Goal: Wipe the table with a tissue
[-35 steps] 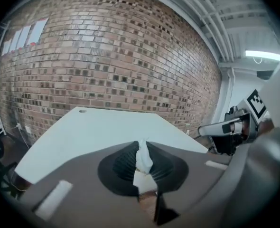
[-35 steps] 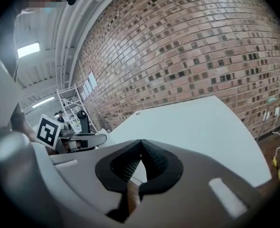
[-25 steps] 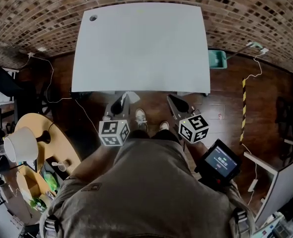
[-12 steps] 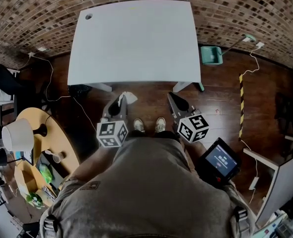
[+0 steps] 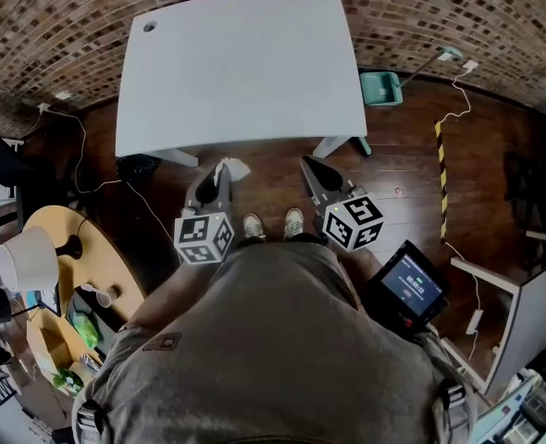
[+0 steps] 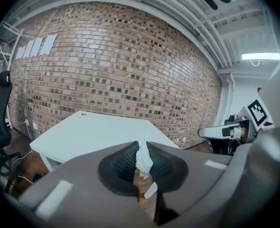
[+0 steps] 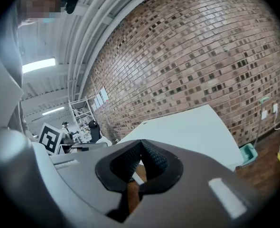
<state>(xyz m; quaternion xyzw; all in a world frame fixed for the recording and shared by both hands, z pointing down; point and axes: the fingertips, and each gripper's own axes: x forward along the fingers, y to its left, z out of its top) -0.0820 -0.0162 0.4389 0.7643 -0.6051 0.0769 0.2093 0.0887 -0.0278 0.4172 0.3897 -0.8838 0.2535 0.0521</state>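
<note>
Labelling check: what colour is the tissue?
White. The tissue shows best in the left gripper view.

A brick wall (image 5: 51, 26) backs a dark wooden floor (image 5: 412, 183). At left stands a round wooden table (image 5: 117, 265) bearing what looks like a white lamp (image 5: 23, 259).

Tissue (image 6: 143, 158) — mostly unseen between jaws

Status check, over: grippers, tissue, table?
Left gripper jaws shut on tissue. Right gripper jaws shut, empty. Table ahead, not yet touched. Nothing on its top.
</note>
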